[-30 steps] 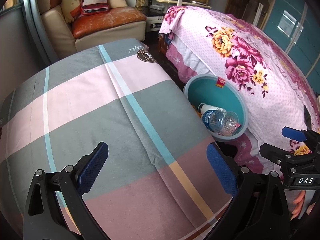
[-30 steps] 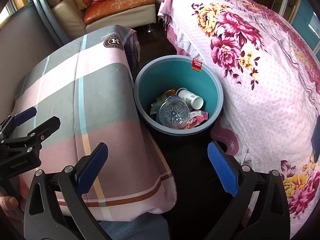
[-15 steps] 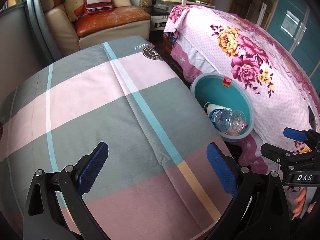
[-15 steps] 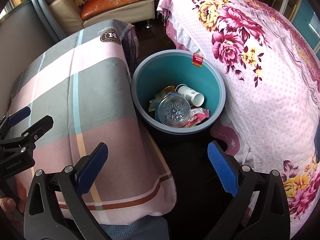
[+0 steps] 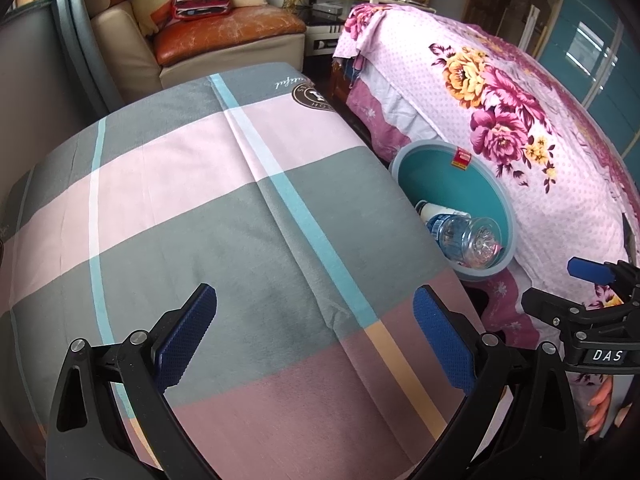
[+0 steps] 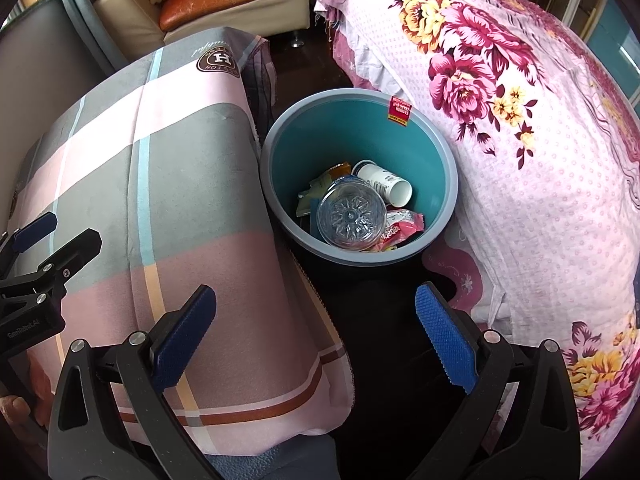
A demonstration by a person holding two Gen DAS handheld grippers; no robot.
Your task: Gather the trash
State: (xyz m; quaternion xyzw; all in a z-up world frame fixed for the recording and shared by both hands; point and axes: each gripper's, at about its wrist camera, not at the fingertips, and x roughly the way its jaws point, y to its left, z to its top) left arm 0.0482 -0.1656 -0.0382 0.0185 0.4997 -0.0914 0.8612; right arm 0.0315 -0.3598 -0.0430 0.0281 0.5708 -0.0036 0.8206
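A teal bin [image 6: 436, 152] [image 5: 496, 196] stands on the dark floor between a plaid-covered surface and a floral bed. Inside lie a clear plastic bottle [image 6: 352, 218] [image 5: 466, 238], a white cup [image 6: 384, 182] [image 5: 432, 211], a pink wrapper [image 6: 402, 228] and yellow-green packets [image 6: 320, 188]. My right gripper [image 6: 316, 336] hangs open and empty above the floor just before the bin. Over the plaid cloth my left gripper [image 5: 316, 332] is open with nothing in it. Each gripper shows at the edge of the other's view: the right gripper [image 5: 576, 292] and the left gripper [image 6: 52, 232].
The plaid cloth [image 5: 208, 208] in grey, pink and mauve covers the surface left of the bin. A bed with a pink floral sheet [image 6: 532, 128] rises on the right. A cream sofa with an orange cushion [image 5: 224, 28] and a red bag stands at the back. Dark floor [image 6: 380, 320] lies between.
Both views have shifted slightly: the bin sits a little farther right and lower in the left view and closer in the right view. Both grippers remain open and empty.
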